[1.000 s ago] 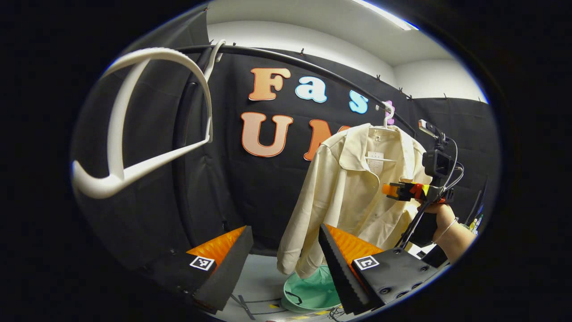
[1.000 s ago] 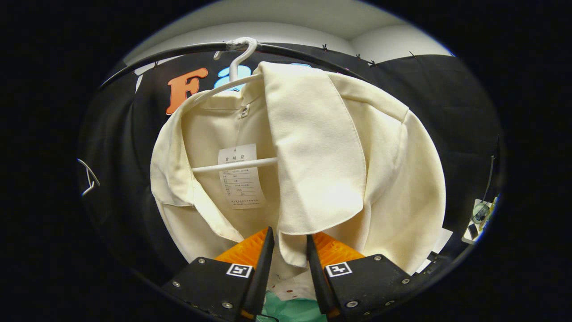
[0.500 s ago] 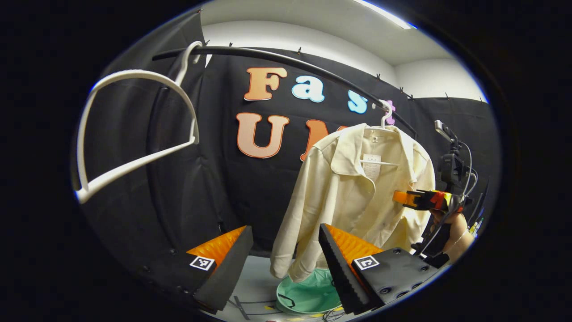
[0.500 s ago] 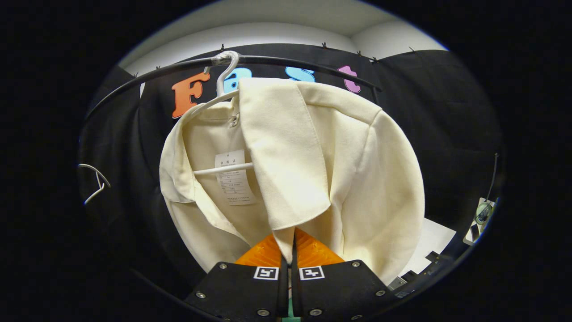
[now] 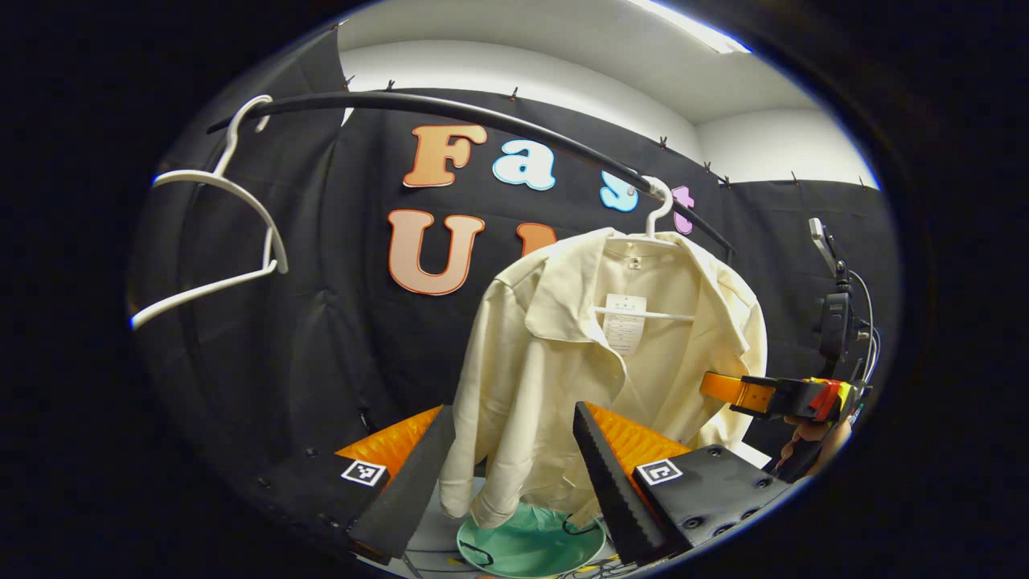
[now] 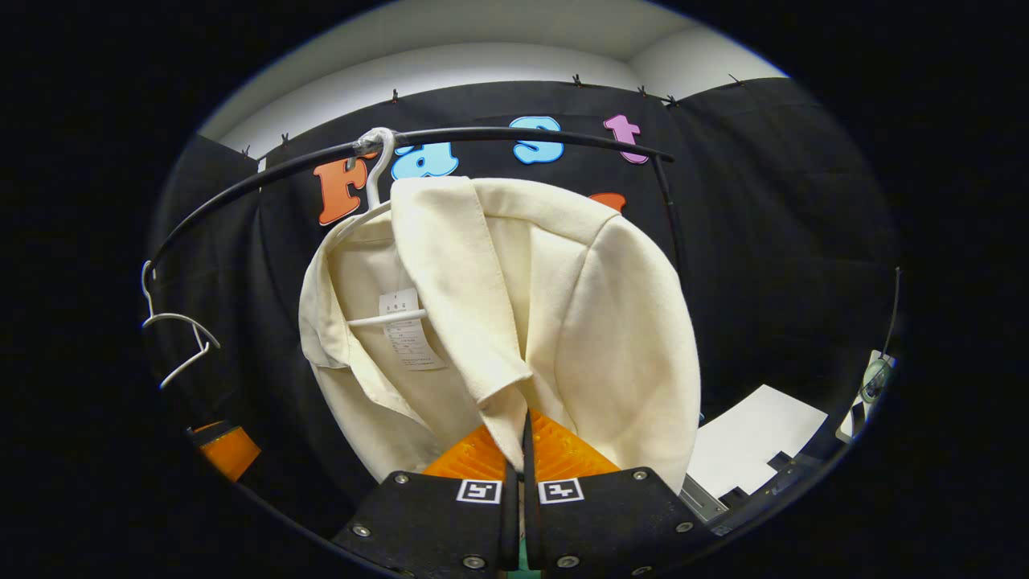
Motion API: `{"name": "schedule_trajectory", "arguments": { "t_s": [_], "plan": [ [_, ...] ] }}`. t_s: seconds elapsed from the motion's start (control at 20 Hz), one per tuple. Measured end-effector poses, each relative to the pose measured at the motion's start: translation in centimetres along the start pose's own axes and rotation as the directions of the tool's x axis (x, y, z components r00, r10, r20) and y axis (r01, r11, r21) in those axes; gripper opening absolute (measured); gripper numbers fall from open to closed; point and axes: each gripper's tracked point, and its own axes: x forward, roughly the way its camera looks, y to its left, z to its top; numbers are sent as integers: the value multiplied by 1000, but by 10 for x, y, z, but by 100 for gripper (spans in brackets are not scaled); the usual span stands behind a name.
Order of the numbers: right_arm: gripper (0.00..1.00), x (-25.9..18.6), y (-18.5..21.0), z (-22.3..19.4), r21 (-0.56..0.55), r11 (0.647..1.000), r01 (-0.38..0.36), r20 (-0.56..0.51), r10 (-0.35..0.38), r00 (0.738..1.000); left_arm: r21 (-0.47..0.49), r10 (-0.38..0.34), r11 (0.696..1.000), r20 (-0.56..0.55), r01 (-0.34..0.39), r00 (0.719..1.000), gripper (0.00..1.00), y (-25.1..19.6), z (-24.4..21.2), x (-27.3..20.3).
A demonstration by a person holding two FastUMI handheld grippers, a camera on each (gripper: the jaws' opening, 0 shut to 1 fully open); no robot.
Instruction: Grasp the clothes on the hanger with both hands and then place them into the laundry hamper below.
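In the left gripper view, the cream shirt (image 5: 563, 346) hangs at the centre right of the frame on a white hanger (image 5: 655, 217) hooked over a black rail (image 5: 450, 108) that arcs across the top. Its collar is open, showing a paper tag (image 5: 625, 323) against the hanger's crossbar. One sleeve dangles down to the lower centre, its cuff just above the green laundry hamper (image 5: 530, 543) at the bottom of the frame. The left gripper (image 5: 514, 466) sits at the bottom with its jaws spread wide apart, the sleeve showing between them farther off; they grasp nothing. At the upper left an empty white hanger (image 5: 213, 241) hangs from the same rail. At the right edge the right gripper (image 5: 727, 388), held by a hand (image 5: 820, 438), meets the shirt's front edge.

In the right gripper view, the shirt fills the centre, its front panel folded forward and tapering to the bottom centre. The right gripper (image 6: 524, 450) has its jaws clenched on that lower edge of cloth. The empty hanger (image 6: 178, 338) appears at the left edge, and a white sheet (image 6: 752, 442) lies at the lower right.
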Motion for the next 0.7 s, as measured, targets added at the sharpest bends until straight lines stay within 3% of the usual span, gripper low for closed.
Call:
{"name": "schedule_trajectory", "arguments": {
  "t_s": [0.05,0.25,0.35,0.4,0.5,0.7],
  "plan": [
    [2,0,-3,2,-1,1000,-7,1,7,1000,-5,-14,1000,0,14,1000,100,-10,-1,10],
    [2,-8,-12,9,-4,999,-36,10,36,999,-15,-69,998,7,69,998,94,-48,5,47],
    [2,-12,-15,13,-25,999,-44,19,45,999,2,-80,997,19,80,997,98,-62,8,64],
    [2,-13,-17,14,-38,998,-46,23,47,999,12,-81,997,20,81,996,94,-68,8,73],
    [2,-18,-18,17,-46,997,-61,28,63,998,22,-82,996,9,82,997,100,-78,3,90],
    [2,-25,-22,20,-44,995,-90,29,91,995,98,-30,995,-1,30,1000,97,-78,-7,121]
  ]
}}
